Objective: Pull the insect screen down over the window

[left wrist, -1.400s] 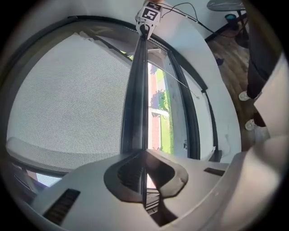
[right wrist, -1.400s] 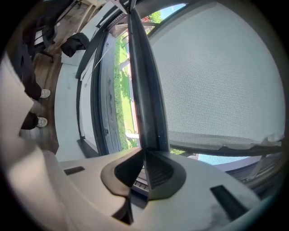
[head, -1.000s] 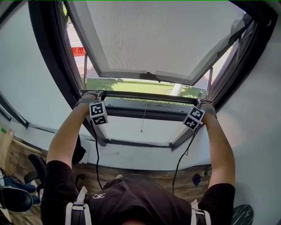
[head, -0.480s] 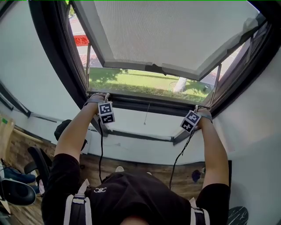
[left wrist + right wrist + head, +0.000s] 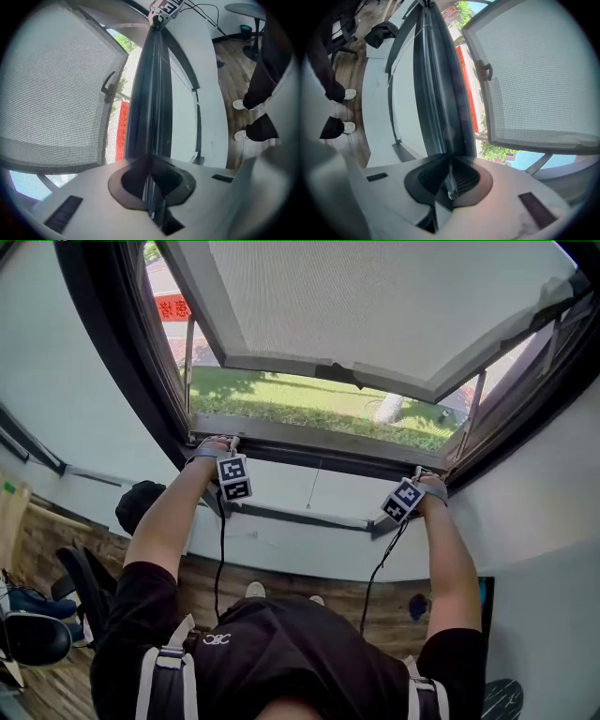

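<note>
A person stands at a window with arms raised, a gripper in each hand, both clamped on the dark bar along the bottom edge of an insect screen. The left gripper point(image 5: 151, 180) has its jaws pressed almost together, pinching the bar point(image 5: 149, 98). The bar runs straight away from these jaws to the marker cube point(image 5: 165, 5) of the other gripper at its far end. The right gripper point(image 5: 449, 180) has its jaws nearly closed too, nipping a thin edge of the same bar between its dark pads. The insect screen point(image 5: 61, 93) is a fine grey mesh, stretched flat to the left of the left jaws and to the right of the right jaws. Through the mesh show an outward-tilted window pane with a dark handle point(image 5: 108, 86), green leaves and a red sign point(image 5: 123, 126). On the other side of each pair of jaws are a white wall, a wooden floor point(image 5: 234, 70) and the person's white shoes point(image 5: 240, 104). From the head view the bar sits low in the dark window frame point(image 5: 122, 362), close to its bottom edge; whether they touch cannot be told.
</note>
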Action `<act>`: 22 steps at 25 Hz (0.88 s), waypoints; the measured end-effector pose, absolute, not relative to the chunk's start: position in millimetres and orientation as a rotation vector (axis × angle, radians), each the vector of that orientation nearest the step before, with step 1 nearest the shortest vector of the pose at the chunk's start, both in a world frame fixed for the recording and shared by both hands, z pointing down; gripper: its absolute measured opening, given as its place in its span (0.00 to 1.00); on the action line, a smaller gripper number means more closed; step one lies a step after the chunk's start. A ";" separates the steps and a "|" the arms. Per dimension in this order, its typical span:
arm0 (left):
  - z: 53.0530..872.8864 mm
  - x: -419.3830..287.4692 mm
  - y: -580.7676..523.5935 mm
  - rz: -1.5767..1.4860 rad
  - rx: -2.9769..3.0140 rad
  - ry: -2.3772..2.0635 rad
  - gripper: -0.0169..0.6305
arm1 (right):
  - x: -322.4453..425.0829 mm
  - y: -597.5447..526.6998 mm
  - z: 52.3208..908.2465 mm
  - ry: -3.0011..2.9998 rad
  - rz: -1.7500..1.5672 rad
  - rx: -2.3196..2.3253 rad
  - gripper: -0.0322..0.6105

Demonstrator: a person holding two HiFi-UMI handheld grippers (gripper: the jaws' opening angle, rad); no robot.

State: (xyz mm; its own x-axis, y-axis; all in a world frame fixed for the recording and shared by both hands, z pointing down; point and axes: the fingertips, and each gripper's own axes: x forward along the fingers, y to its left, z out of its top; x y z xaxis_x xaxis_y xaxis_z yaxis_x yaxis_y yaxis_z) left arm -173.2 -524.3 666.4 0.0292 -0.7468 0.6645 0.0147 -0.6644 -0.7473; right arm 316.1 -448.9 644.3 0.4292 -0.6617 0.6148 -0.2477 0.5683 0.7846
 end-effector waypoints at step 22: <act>712.5 -170.7 -496.8 -1.856 -1.903 0.663 0.60 | 310.0 -426.2 680.2 -1.230 -0.143 0.821 0.55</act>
State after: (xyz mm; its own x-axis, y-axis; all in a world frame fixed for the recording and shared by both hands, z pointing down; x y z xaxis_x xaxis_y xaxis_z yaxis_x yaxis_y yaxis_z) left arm -170.7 -496.8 712.5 0.0062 -0.5880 0.8089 -0.0575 -0.8077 -0.5867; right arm 310.0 -426.2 680.2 0.3644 -0.5147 0.7760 -0.3226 0.7120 0.6237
